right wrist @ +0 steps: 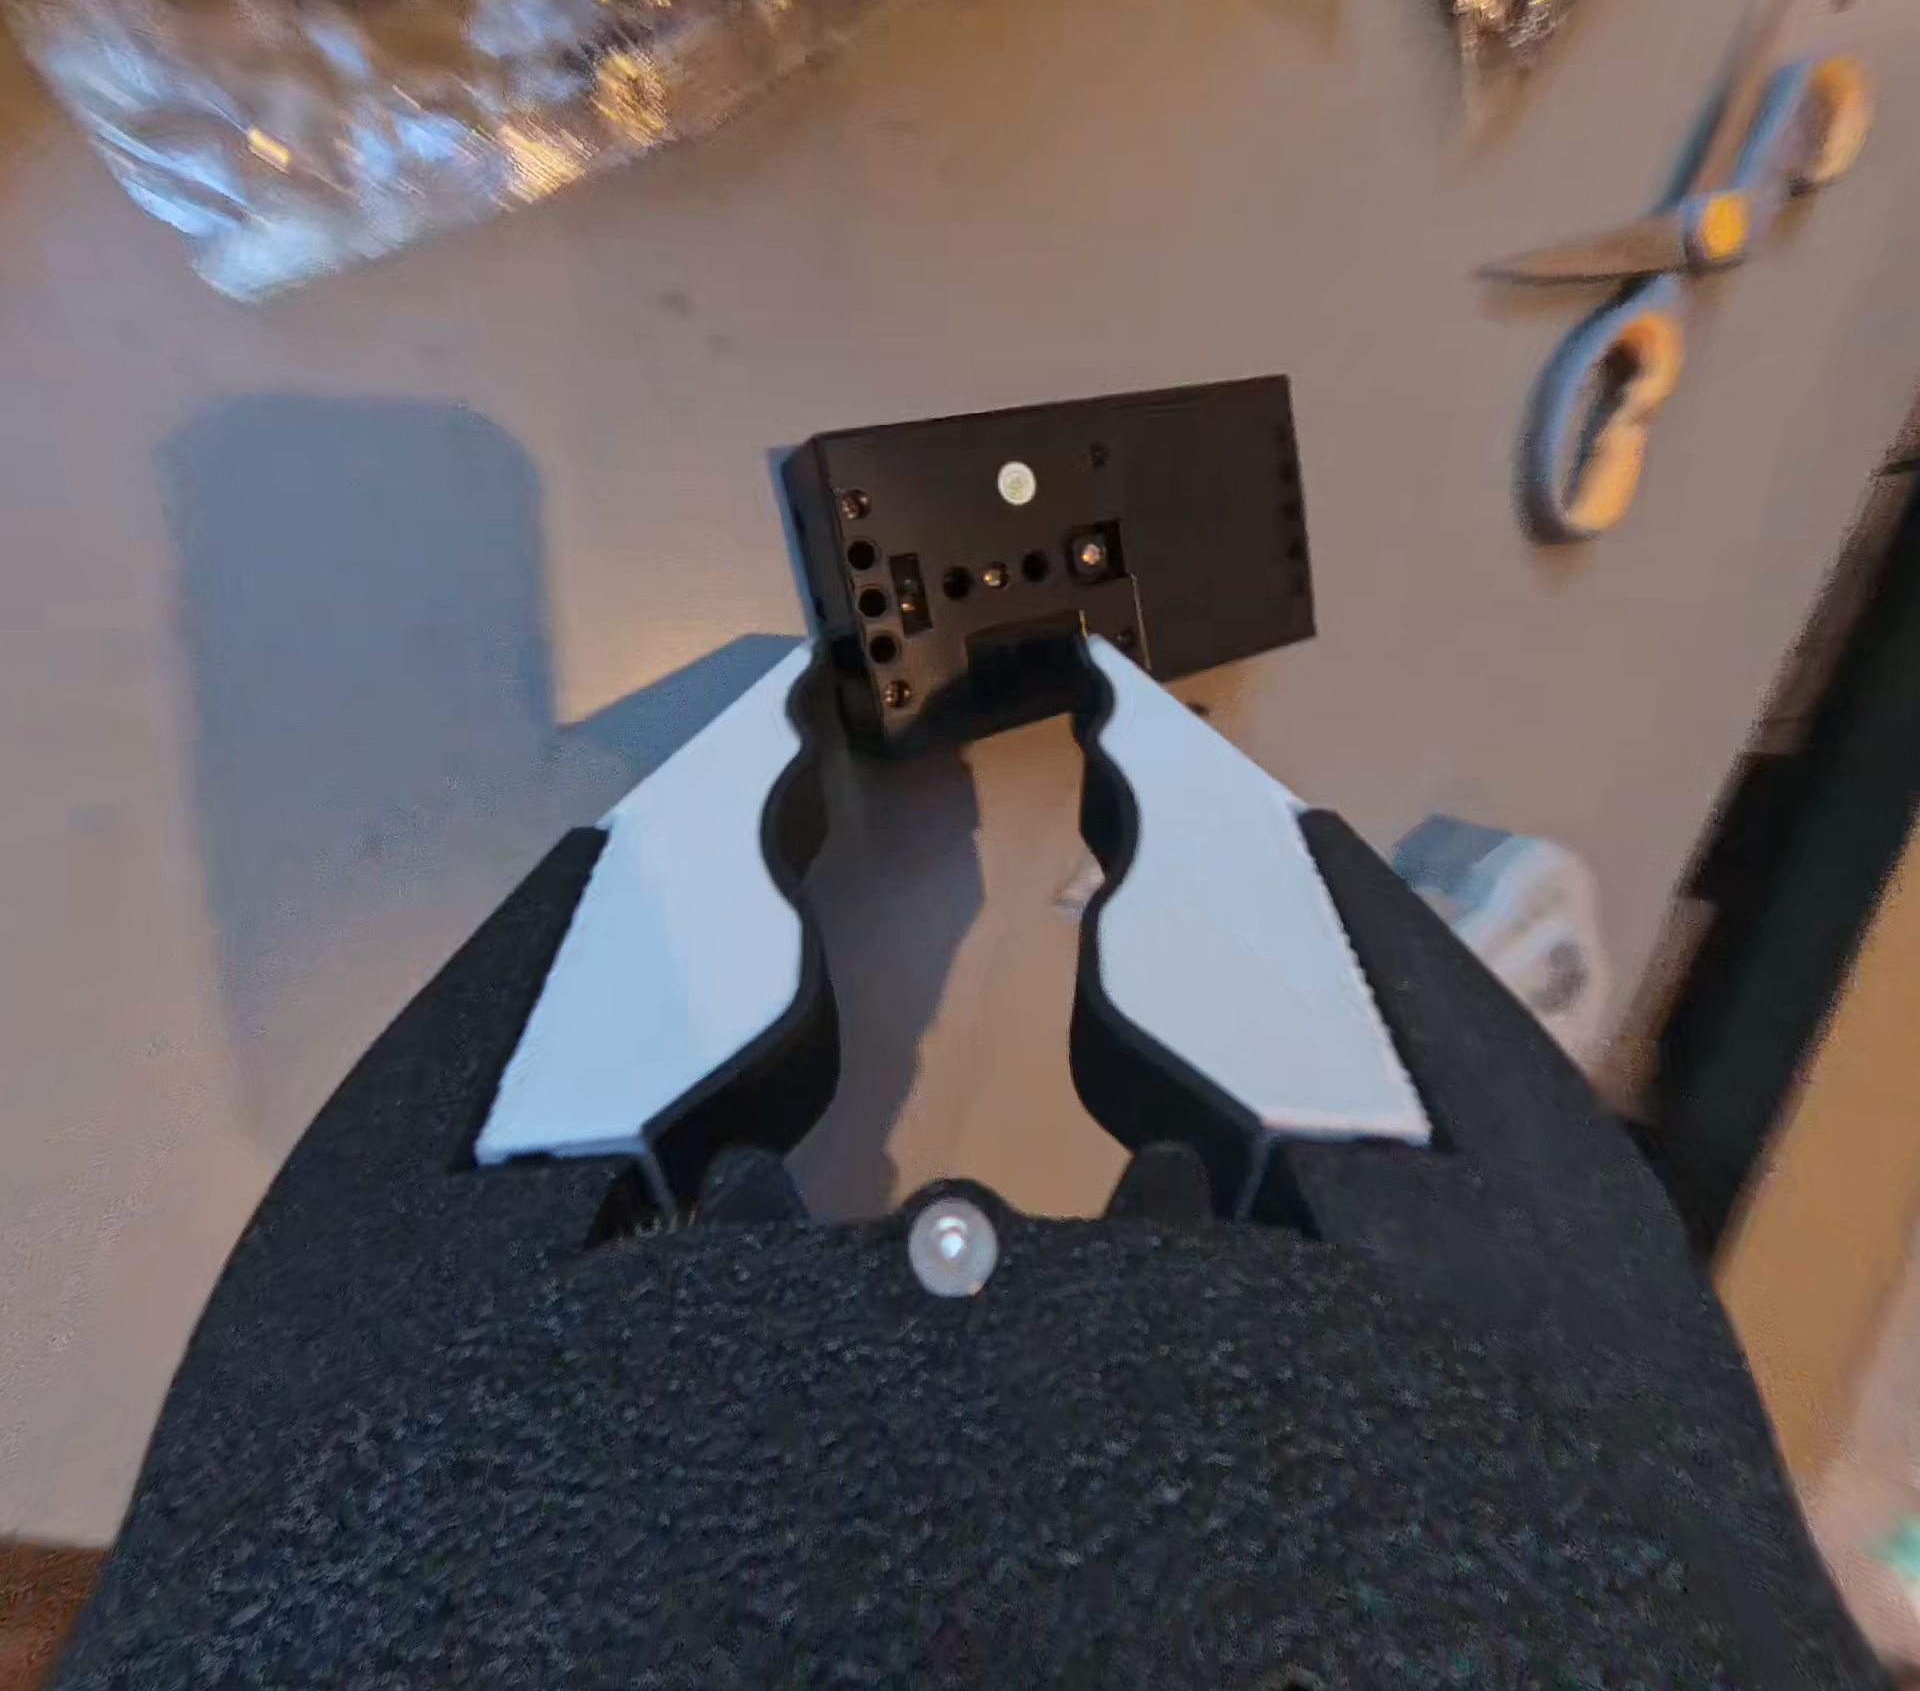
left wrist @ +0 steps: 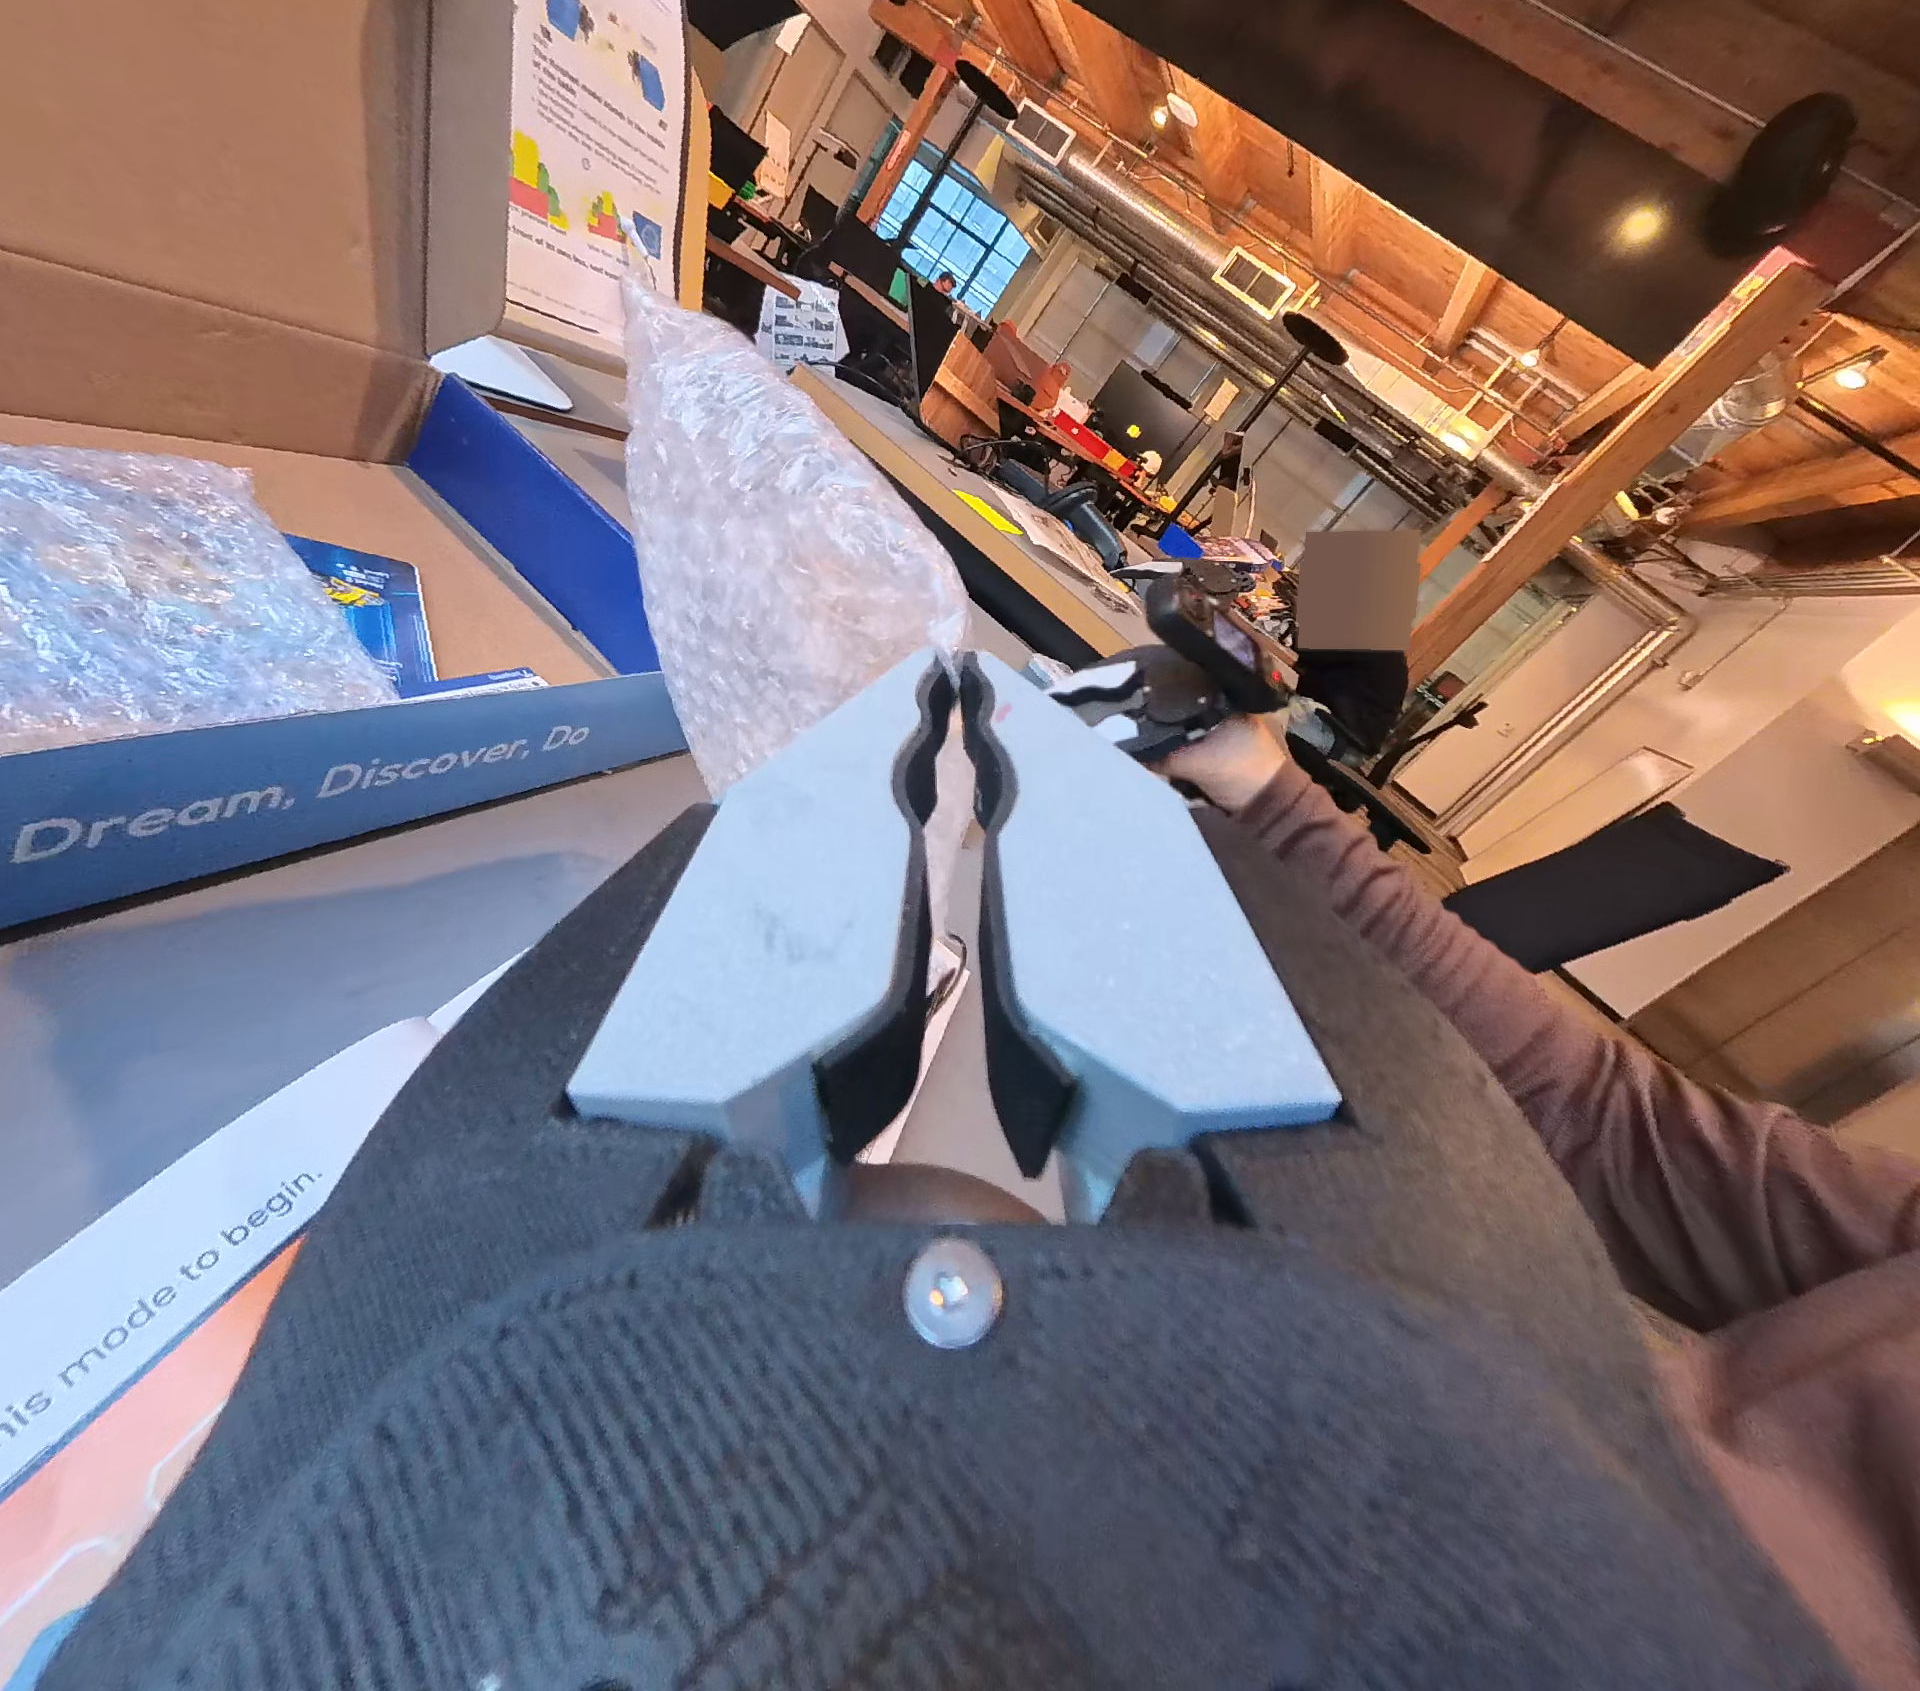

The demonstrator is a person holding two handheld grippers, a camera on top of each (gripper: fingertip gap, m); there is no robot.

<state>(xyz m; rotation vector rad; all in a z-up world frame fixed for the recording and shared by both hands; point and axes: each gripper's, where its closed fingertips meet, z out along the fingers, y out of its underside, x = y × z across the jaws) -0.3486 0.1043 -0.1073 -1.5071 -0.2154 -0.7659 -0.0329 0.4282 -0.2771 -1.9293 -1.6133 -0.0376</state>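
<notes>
Left gripper (left wrist: 956,673) fingers pinch bubble wrap (left wrist: 769,540); right gripper (right wrist: 948,677) fingers grip black module (right wrist: 1049,540) above desk (right wrist: 727,270).

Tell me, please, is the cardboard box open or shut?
Open: the cardboard box has its lid raised, with bubble wrap lying inside.

bubble wrap (left wrist: 769,519): clear plastic, shiny and crinkly
box flap (left wrist: 208,83): plain brown cardboard, matt
gripper fingers (right wrist: 665,914): pale matt plastic, kinda grainy
black block (right wrist: 1049,561): matt black plastic, little metal screws
scissors (right wrist: 1662,259): metal blades, blurry
</notes>
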